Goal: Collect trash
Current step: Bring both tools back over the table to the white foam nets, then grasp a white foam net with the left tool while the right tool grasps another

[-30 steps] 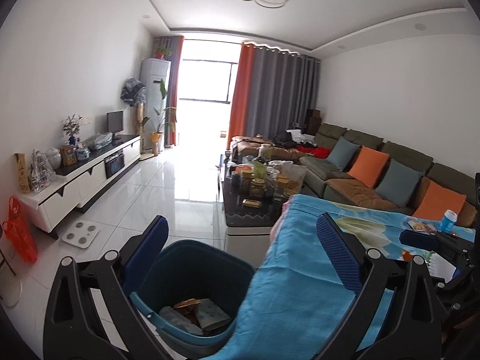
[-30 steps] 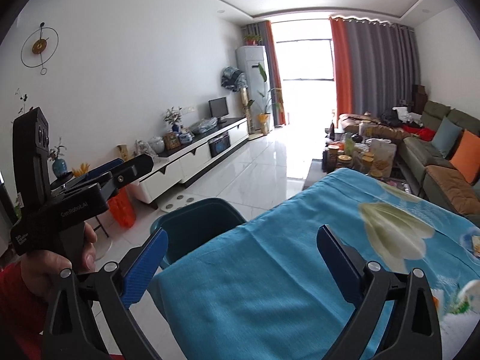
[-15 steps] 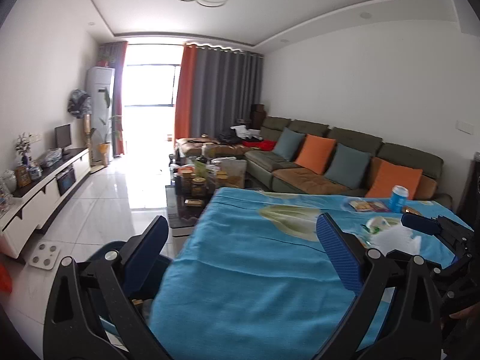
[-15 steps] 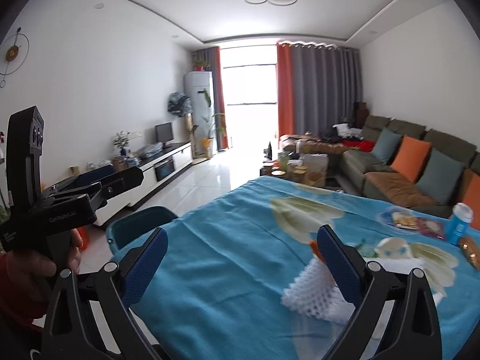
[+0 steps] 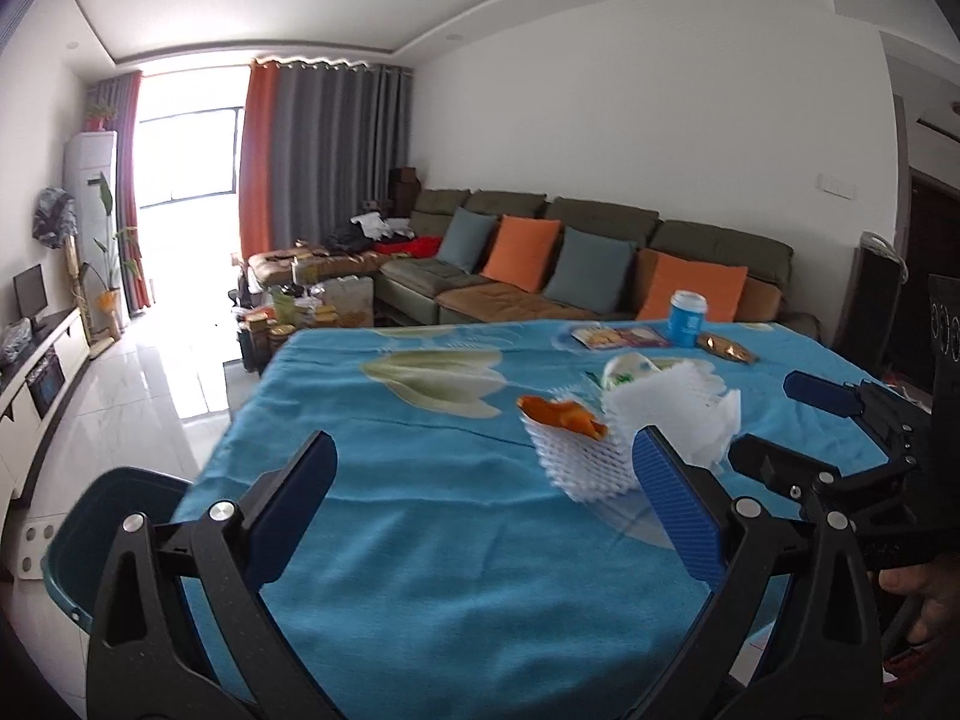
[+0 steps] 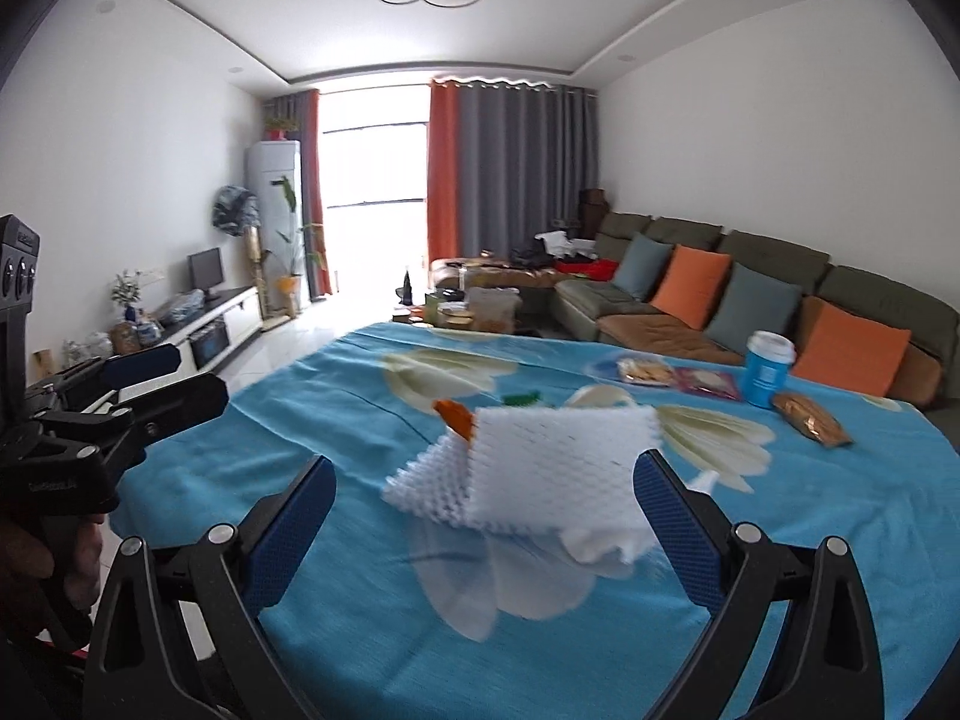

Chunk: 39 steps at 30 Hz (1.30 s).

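- Both tools hover wide open over a tabletop [image 5: 420, 540] draped in a blue flowered cloth, each gripping nothing: the left tool [image 5: 480, 510] with bare cloth between its blue pads, the right tool [image 6: 483, 516] facing the trash directly.
- The task's trash, a white foam net sleeve [image 6: 540, 474] with orange peel [image 6: 454, 414] poking out, lies just ahead of the right tool, between its fingers in that view; from the left tool it sits ahead and to the right [image 5: 585, 462], near its right finger.
- Crumpled white tissue [image 5: 678, 414] sits just beside the sleeve, on its far side.
- The tabletop's near-left edge drops off below and to the left of the left tool, where a teal trash bin [image 5: 96, 534] stands on the tiled floor; open cloth stretches ahead of both tools.
- Farther ahead and to the right of the right tool: a blue cup with a white lid [image 6: 768, 375], a brown snack packet [image 6: 810, 420] near it, and flat snack wrappers [image 6: 678, 378], all well apart from the sleeve.
- Only the left view shows the bin; the right view shows the left tool from the side, at its far left, and the hand gripping its handle.
- Behind the tabletop stand a sofa [image 6: 750, 300] with orange and grey cushions and a cluttered coffee table [image 5: 306, 312].
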Each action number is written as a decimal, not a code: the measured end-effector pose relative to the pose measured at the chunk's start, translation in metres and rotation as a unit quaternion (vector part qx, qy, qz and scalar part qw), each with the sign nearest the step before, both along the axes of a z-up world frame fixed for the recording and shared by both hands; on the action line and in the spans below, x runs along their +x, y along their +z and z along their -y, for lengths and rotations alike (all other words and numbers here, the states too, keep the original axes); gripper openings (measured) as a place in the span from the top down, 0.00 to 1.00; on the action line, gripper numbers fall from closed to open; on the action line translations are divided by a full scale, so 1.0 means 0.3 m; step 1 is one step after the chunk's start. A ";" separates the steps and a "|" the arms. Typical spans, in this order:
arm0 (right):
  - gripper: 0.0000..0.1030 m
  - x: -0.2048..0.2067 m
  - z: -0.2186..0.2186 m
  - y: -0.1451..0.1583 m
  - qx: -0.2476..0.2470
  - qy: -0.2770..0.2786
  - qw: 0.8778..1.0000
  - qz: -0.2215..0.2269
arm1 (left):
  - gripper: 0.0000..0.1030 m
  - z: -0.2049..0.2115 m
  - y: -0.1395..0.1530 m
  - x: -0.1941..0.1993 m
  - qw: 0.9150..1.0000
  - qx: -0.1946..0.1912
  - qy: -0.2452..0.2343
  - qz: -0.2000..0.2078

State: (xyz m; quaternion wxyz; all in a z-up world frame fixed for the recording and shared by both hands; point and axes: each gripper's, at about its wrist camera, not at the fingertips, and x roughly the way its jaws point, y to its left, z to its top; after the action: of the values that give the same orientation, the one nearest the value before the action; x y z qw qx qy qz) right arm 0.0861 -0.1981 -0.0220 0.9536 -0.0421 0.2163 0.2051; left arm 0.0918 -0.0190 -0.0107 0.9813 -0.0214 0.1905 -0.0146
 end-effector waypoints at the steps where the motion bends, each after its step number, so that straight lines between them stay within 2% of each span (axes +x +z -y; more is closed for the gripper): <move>1: 0.07 0.006 0.009 -0.005 -0.001 -0.004 1.000 -0.003 | 0.06 0.011 -0.013 0.009 1.000 -0.003 -0.007 -0.006; 6: 0.07 0.023 0.043 -0.029 -0.003 -0.033 0.999 -0.017 | 0.06 0.049 -0.062 0.051 0.999 -0.008 -0.026 -0.023; 11: 0.07 0.049 0.028 -0.045 -0.012 -0.036 0.999 -0.025 | 0.06 0.044 -0.091 0.088 0.999 -0.022 -0.030 -0.040; 21: 0.08 0.120 -0.049 -0.080 -0.049 -0.038 0.997 -0.041 | 0.06 -0.008 -0.135 0.176 0.997 -0.040 -0.002 -0.059; 30: 0.14 0.195 -0.128 -0.127 -0.103 -0.046 0.992 -0.054 | 0.06 -0.040 -0.159 0.273 0.995 -0.057 0.000 -0.081; 37: 0.24 0.230 -0.173 -0.146 -0.148 -0.050 0.986 -0.057 | 0.06 -0.031 -0.156 0.344 0.994 -0.064 -0.013 -0.083; 39: 0.29 0.232 -0.186 -0.155 -0.162 -0.050 0.984 -0.058 | 0.06 -0.028 -0.163 0.360 0.994 -0.065 -0.017 -0.086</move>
State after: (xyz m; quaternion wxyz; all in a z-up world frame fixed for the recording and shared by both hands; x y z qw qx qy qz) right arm 0.1556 -0.1423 -0.0686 0.9291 -0.1728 0.3035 0.1213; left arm 0.1998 -0.0107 -0.0596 0.9575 -0.0831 0.2730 -0.0419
